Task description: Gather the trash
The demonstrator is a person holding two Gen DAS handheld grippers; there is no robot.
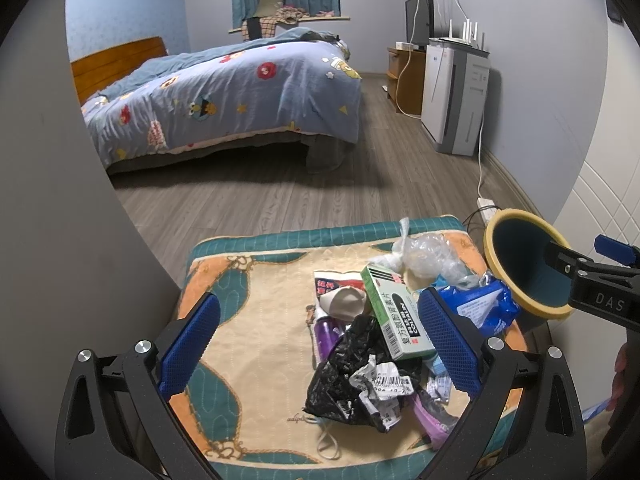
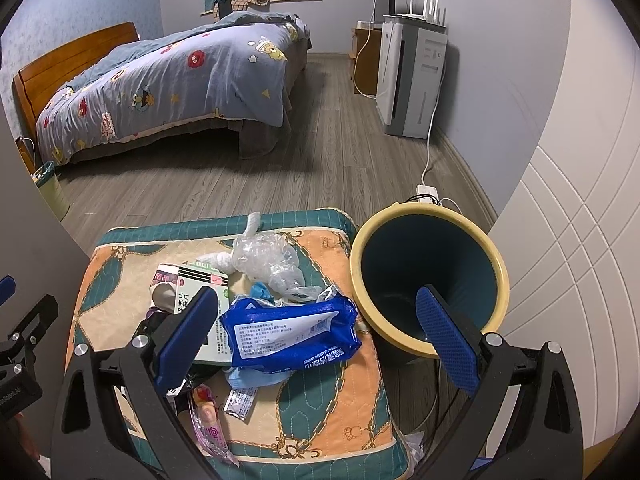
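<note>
A pile of trash lies on a quilted cushion (image 1: 240, 320): a black plastic bag (image 1: 348, 372), a green medicine box (image 1: 394, 312), a blue wipes pack (image 1: 480, 304), clear crumpled plastic (image 1: 424, 256) and small wrappers. My left gripper (image 1: 320, 344) is open above the pile, empty. A yellow-rimmed dark bin (image 2: 430, 276) stands right of the cushion (image 2: 312, 408). My right gripper (image 2: 316, 332) is open and empty, its fingers either side of the wipes pack (image 2: 292, 332) and the bin's near rim. The right gripper also shows in the left wrist view (image 1: 592, 276).
A bed (image 1: 224, 96) with a blue patterned cover stands across the wood floor. A white air purifier (image 1: 456, 96), a wooden stand with a monitor (image 1: 418, 16) and a power strip (image 1: 486, 206) with cables line the right wall. A small green bin (image 2: 50, 188) stands by the bed.
</note>
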